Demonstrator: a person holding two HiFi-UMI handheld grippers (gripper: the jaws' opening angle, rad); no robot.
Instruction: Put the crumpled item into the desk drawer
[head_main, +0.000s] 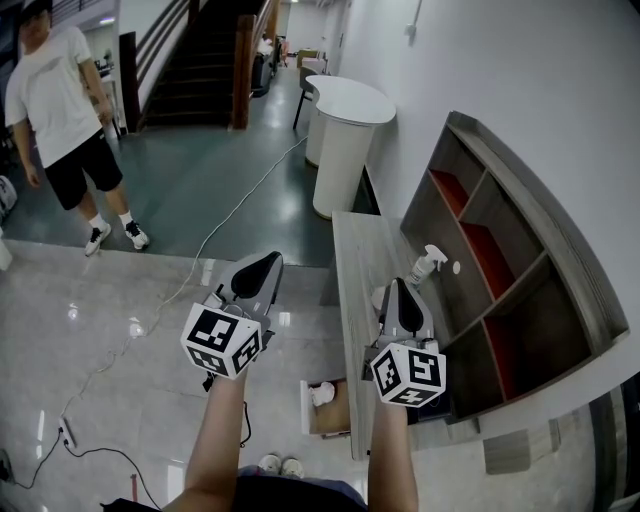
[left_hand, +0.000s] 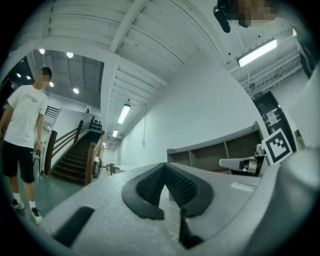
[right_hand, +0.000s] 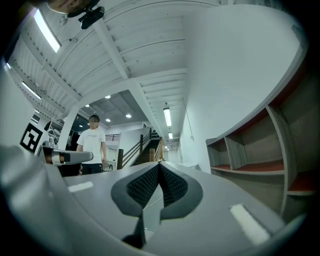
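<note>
White crumpled item (head_main: 322, 394) lies inside the open drawer (head_main: 338, 418) under the bench (head_main: 352, 262).
Both my left hand-held gripper (head_main: 262, 262) and my right hand-held gripper (head_main: 400, 292) have the jaws pressed together with nothing between them, and I hold them raised, well apart from the drawer. I judge that the putting-in is done; what may be left is only to push the drawer closed, because it stands pulled out.
</note>
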